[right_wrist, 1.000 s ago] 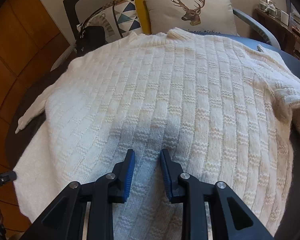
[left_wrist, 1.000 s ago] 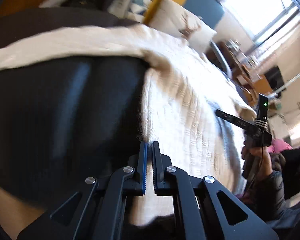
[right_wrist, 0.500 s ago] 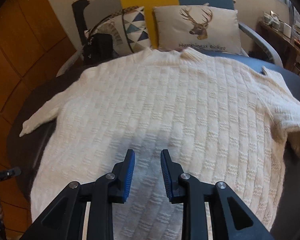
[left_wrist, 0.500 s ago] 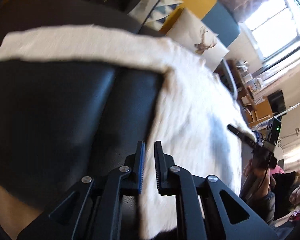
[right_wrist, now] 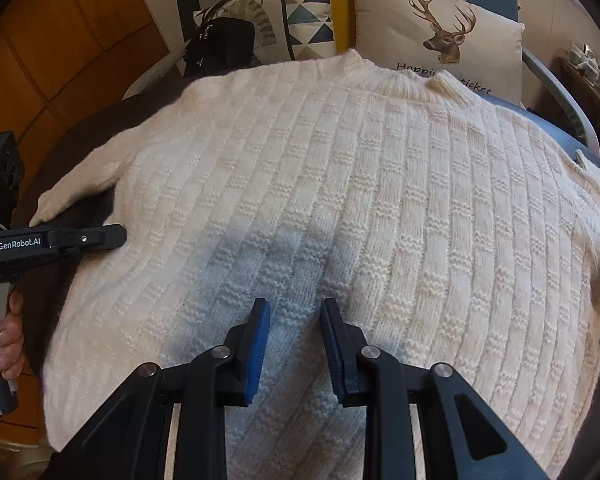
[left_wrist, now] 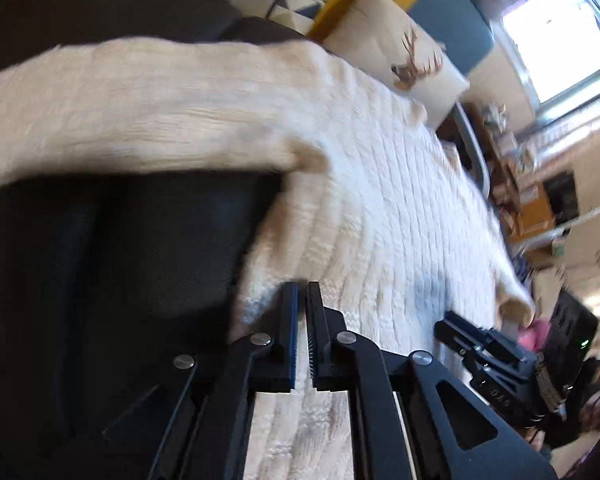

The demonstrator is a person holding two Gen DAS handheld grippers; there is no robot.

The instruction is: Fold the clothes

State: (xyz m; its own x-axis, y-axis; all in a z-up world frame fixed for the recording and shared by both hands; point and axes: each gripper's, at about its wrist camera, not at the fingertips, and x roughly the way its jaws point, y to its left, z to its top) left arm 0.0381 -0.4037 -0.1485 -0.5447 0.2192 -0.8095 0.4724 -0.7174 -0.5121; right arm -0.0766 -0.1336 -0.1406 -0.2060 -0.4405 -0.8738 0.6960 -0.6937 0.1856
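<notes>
Over the cream sweater [left_wrist: 380,208], left wrist view: left gripper [left_wrist: 302,292] above its side edge, jaws just closing, nearly together, nothing between; dark sofa seat [left_wrist: 140,240] beside. Right wrist view: sweater lies flat before the deer pillow [right_wrist: 440,36]; right gripper [right_wrist: 296,312] above its lower middle, jaws spread, empty.

Lay spread flat across dark seat cushion [right_wrist: 84,140]: cream ribbed knit sweater [right_wrist: 340,208], collar toward the backrest, one sleeve reaching out to the left. Hovered over the sweater's lower middle: right gripper [right_wrist: 294,312], blue-padded jaws apart, nothing between them. Entered from the left edge: black left gripper [right_wrist: 118,236], tip just beside the sweater's left side below the sleeve, handle gripped by hand [right_wrist: 8,332]. Propped behind the collar: beige deer-print pillow [right_wrist: 440,36], triangle-patterned pillow [right_wrist: 300,16] and black handbag [right_wrist: 224,46].
</notes>
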